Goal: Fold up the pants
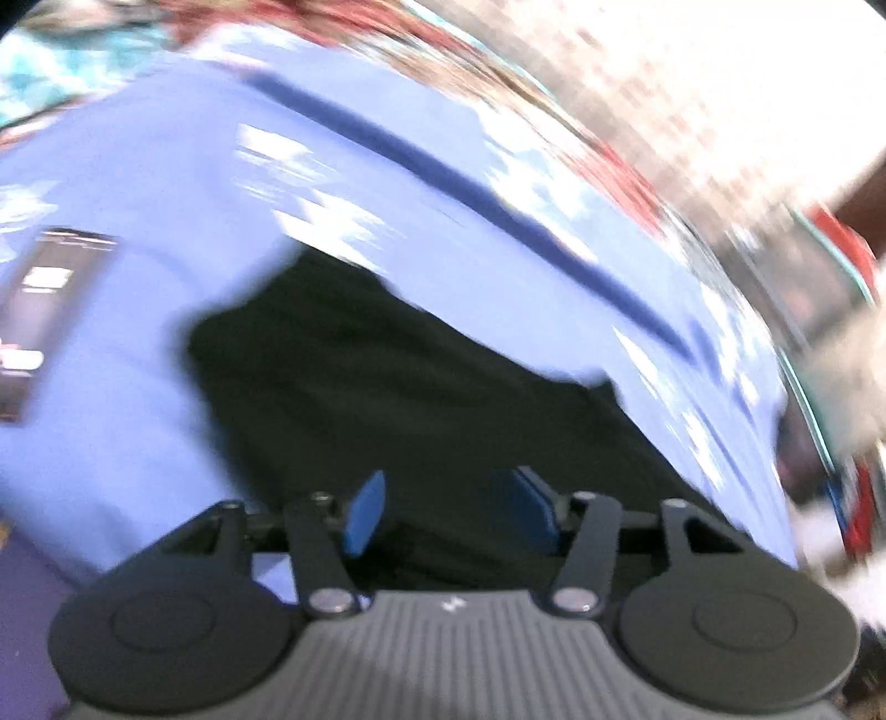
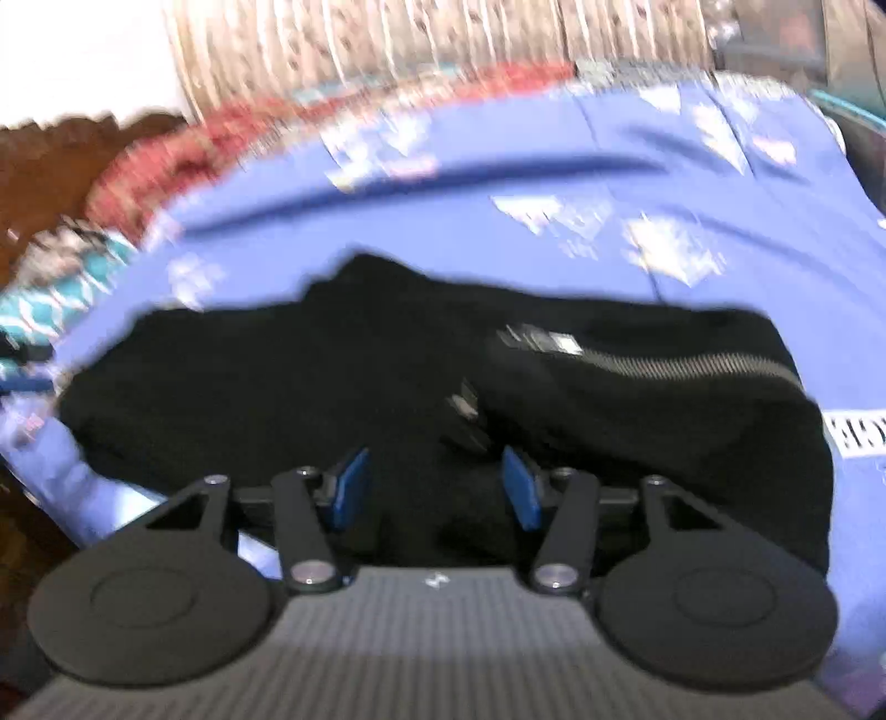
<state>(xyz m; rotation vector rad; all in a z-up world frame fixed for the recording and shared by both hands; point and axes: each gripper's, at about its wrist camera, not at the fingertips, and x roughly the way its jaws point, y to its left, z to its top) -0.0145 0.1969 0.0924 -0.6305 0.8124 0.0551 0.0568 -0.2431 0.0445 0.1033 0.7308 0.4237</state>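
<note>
Both wrist views are blurred. Black pants (image 2: pixel 387 387) lie in a bunched, partly folded heap on a blue sheet (image 2: pixel 554 183) printed with pale patches. What carries the sheet cannot be told for sure; it looks like a bed.

In the right wrist view, the pants spread across the middle of the sheet, from near its left edge almost to its right edge. A zipper (image 2: pixel 692 363) runs along a raised fold on the right side of the heap. A long crease crosses the sheet beyond the pants. Past the sheet's far edge are a red patterned cloth (image 2: pixel 183 160) and a pale curtain (image 2: pixel 387 39).

The right gripper (image 2: pixel 437 484) hangs just above the near part of the pants. Its blue fingers (image 2: pixel 349 490) stand apart, with dark cloth showing in the gap but nothing pinched between them.

In the left wrist view, the pants (image 1: pixel 387 387) fill the lower middle, with blue sheet (image 1: pixel 138 360) on the left and beyond. A dark flat thing (image 1: pixel 50 310) lies on the sheet near its left edge; what it is cannot be told.

The left gripper (image 1: pixel 448 512) is also over the pants, fingers (image 1: pixel 365 515) parted and holding nothing.
</note>
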